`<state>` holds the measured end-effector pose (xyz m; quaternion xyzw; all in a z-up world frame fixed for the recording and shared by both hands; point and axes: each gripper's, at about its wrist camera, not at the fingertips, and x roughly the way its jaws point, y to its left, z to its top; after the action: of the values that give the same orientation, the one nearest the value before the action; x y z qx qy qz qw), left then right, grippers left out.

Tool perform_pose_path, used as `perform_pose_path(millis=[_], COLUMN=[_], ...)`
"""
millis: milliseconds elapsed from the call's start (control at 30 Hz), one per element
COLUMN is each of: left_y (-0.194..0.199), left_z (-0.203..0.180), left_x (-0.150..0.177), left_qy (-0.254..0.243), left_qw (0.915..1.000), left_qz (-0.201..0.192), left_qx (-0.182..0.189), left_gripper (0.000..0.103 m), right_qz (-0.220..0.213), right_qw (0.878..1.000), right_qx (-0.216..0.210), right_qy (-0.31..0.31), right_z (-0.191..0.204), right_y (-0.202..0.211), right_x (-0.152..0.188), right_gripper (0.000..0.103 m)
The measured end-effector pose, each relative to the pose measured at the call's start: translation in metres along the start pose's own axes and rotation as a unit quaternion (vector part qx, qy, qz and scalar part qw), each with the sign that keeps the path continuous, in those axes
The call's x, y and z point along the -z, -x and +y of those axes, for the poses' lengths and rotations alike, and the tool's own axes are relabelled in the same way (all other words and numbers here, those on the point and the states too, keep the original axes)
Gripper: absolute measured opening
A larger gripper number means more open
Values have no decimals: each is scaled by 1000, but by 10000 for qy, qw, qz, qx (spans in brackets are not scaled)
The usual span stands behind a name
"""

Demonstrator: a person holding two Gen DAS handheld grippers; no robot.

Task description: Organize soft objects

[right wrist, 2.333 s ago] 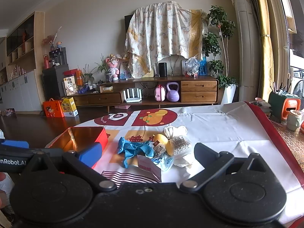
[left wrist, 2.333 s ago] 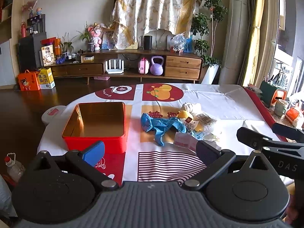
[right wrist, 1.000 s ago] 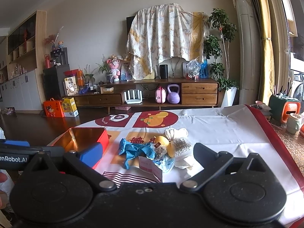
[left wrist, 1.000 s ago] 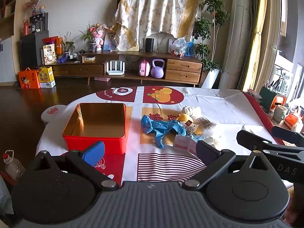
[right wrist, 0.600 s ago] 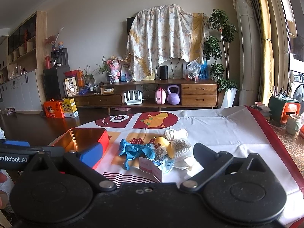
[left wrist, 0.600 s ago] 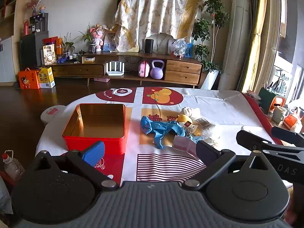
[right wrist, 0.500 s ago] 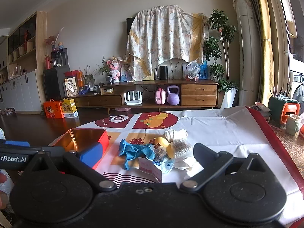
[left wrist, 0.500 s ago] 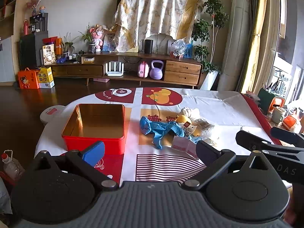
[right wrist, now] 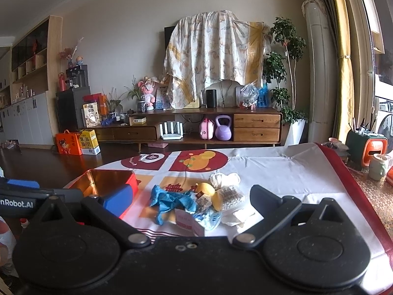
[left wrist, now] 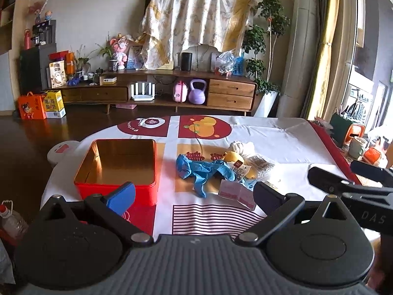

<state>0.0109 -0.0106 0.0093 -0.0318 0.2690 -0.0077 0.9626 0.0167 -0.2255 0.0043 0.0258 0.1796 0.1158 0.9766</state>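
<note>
The left tongs (left wrist: pixel 194 194) are released, their fingers spread wide and holding nothing, hovering above the near edge of the tabletop (left wrist: pixel 282 135). The right tongs (right wrist: pixel 189 200) are likewise spread apart and hold nothing, hanging over that same near edge; in the left wrist view they show at the right. On the patterned cloth, toward the left edge, sits an open red tin (left wrist: pixel 118 169), its gold inside bare. Just beside it toward the middle lies a heap of soft objects: a blue glove (left wrist: pixel 199 169), a yellow plush toy (left wrist: pixel 234 157), a white bundle (left wrist: pixel 242 146), a clear packet of white beads (right wrist: pixel 231 198) and a pink-and-white sachet (left wrist: pixel 235 193), all touching or overlapping.
</note>
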Motion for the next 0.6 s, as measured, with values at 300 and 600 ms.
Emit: perform_pose_path(millis=[300,600], left_y=[-57,-123], left_z=[0,2], left_x=[-10,-17], left_qy=[-103,-98], left_qw=[9997,9987], left_qz=[215,494], left_qx=[98,46], left_gripper=[103,103], right_qz=[362,837], right_qw=[9993,9962], right_qx=[107,-143], right_qy=[80,214], right_z=[-42,-61], right_y=[-54,-95], right_x=[-4,13], right_gripper=[102,96])
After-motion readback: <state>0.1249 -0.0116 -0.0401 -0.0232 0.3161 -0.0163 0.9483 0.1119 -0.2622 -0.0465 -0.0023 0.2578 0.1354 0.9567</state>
